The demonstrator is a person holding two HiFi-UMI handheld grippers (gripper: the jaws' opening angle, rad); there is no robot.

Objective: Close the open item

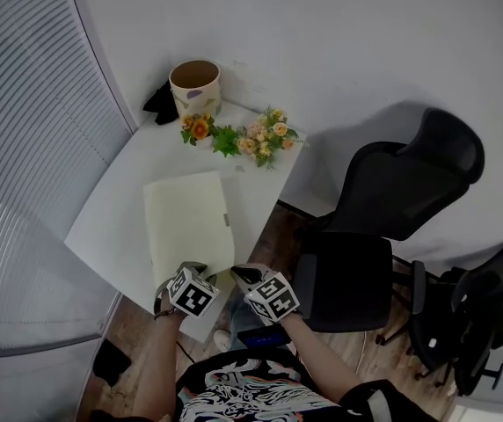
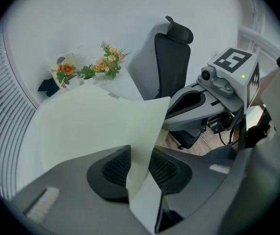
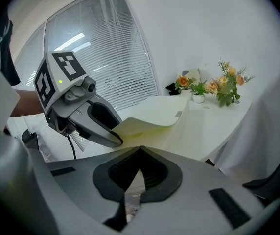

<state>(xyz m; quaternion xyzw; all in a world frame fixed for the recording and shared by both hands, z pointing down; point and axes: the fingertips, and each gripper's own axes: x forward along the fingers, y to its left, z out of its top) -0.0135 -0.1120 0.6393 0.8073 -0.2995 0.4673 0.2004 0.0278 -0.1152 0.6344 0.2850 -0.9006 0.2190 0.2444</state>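
A pale yellow-green folder point(image 1: 190, 227) lies on the white table point(image 1: 115, 209), its cover raised a little at the near corner. My left gripper point(image 1: 194, 271) is at that near edge, shut on the cover. In the left gripper view the thin sheet point(image 2: 96, 121) runs between the two pads of the left gripper point(image 2: 140, 152). My right gripper point(image 1: 239, 274) is close beside it at the table's near edge, shut with nothing in it. The right gripper view shows its own jaws point(image 3: 140, 150) meeting at the tip, and the left gripper point(image 3: 115, 139) on the lifted corner of the folder point(image 3: 154, 114).
A bunch of artificial flowers point(image 1: 251, 137), a cream pot point(image 1: 196, 86) and a small black thing point(image 1: 159, 102) sit at the table's far end. Black office chairs point(image 1: 383, 227) stand to the right. Window blinds point(image 1: 23, 148) run along the left.
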